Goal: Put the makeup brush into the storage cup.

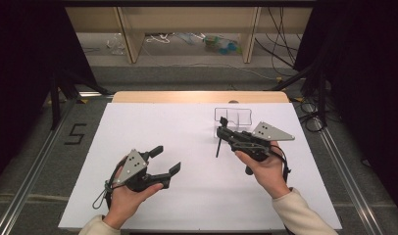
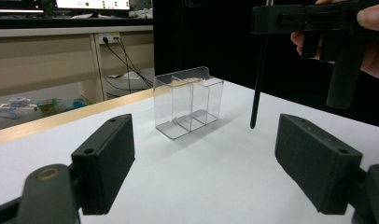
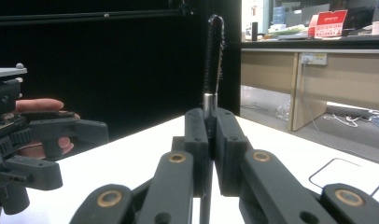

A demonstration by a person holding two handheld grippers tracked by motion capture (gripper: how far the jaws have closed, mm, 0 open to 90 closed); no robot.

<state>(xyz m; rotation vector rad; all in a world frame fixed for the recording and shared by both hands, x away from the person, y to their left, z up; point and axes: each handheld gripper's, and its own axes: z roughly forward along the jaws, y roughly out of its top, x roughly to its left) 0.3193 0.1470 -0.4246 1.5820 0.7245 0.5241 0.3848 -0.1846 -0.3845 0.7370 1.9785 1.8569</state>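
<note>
My right gripper (image 1: 222, 131) is held above the right half of the white table (image 1: 187, 196), shut on a thin black brush (image 1: 219, 142). The brush stands upright in the jaws: its bristled end (image 3: 214, 51) rises above them and its plain stem (image 2: 257, 84) hangs down, with the tip just off the table. Right behind it stands a clear plastic box (image 1: 235, 120) with several compartments (image 2: 190, 100). At the front left, my left gripper (image 1: 168, 158) sits low over the table, open with nothing between its fingers (image 2: 106, 158), and it faces the box and the brush.
The table's far edge is a bare wooden strip (image 1: 199, 96). Beyond it are a grey floor, wooden shelf legs (image 1: 131, 36) and loose cables (image 1: 280, 39). Dark curtains stand at both sides. A "5" (image 1: 75, 133) is marked on the floor at the left.
</note>
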